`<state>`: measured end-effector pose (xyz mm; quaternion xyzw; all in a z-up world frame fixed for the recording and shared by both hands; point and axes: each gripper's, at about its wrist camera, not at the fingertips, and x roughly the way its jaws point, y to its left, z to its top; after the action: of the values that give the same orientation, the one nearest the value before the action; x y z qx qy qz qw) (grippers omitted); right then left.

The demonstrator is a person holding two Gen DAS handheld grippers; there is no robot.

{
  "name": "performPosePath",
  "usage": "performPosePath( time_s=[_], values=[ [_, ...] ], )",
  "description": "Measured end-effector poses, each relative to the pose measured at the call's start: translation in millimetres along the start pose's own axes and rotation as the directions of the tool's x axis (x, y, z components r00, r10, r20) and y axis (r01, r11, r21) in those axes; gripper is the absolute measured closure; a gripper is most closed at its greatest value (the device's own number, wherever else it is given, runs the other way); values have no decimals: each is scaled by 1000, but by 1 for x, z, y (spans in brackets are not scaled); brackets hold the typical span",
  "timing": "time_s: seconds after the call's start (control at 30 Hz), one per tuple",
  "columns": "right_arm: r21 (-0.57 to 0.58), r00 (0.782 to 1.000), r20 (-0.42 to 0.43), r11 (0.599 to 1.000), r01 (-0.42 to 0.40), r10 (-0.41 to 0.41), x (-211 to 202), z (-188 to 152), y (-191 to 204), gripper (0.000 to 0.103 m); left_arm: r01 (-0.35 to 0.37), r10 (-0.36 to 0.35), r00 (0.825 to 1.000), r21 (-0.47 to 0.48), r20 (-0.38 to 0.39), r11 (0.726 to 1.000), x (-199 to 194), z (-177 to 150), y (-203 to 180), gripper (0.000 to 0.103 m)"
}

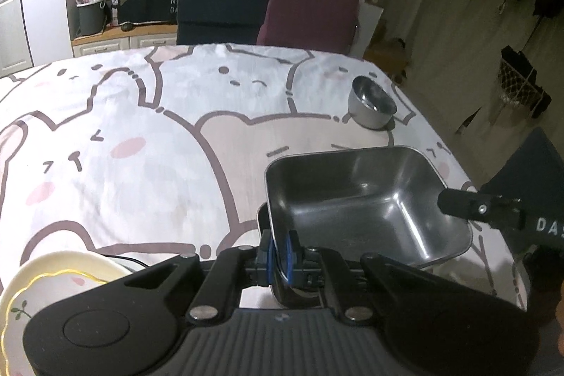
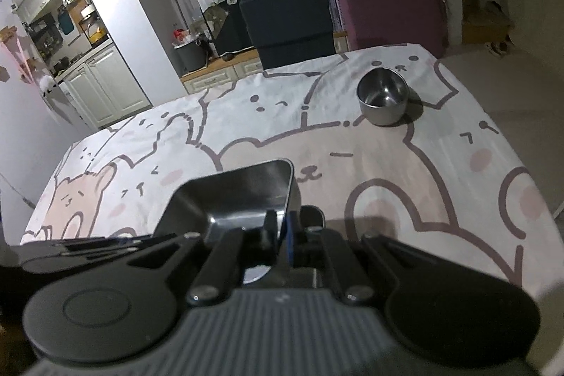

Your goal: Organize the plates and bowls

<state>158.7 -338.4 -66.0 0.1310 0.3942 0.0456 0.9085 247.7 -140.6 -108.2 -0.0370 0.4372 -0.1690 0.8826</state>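
Note:
A square steel tray hangs just above the bear-print tablecloth, held from two sides. My left gripper is shut on its near-left rim, blue pads pinching the thin wall. My right gripper is shut on the opposite rim of the same square steel tray; its black finger also shows at the tray's right edge in the left wrist view. A small round steel bowl stands upright farther back on the cloth; the right wrist view shows this round steel bowl ahead and to the right.
A cream plate with a wavy yellow rim lies at the near-left corner under my left gripper's body. Two chairs, dark blue and maroon, stand against the table's far edge. The table's right edge drops to the floor.

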Motion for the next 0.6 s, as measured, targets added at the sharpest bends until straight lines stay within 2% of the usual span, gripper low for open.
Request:
performPosePath(
  time_s=[0.33,0.6],
  values=[
    [-10,999,-39,1000,26,-27,18,3,-3,96,-52,53,998,39,-35,998,18,-5,-3,96],
    [-24,994,-87,997,68,-70,34,3,-3,96,-58,61,997,51,-57,997,25,-7,-4,95]
  ],
)
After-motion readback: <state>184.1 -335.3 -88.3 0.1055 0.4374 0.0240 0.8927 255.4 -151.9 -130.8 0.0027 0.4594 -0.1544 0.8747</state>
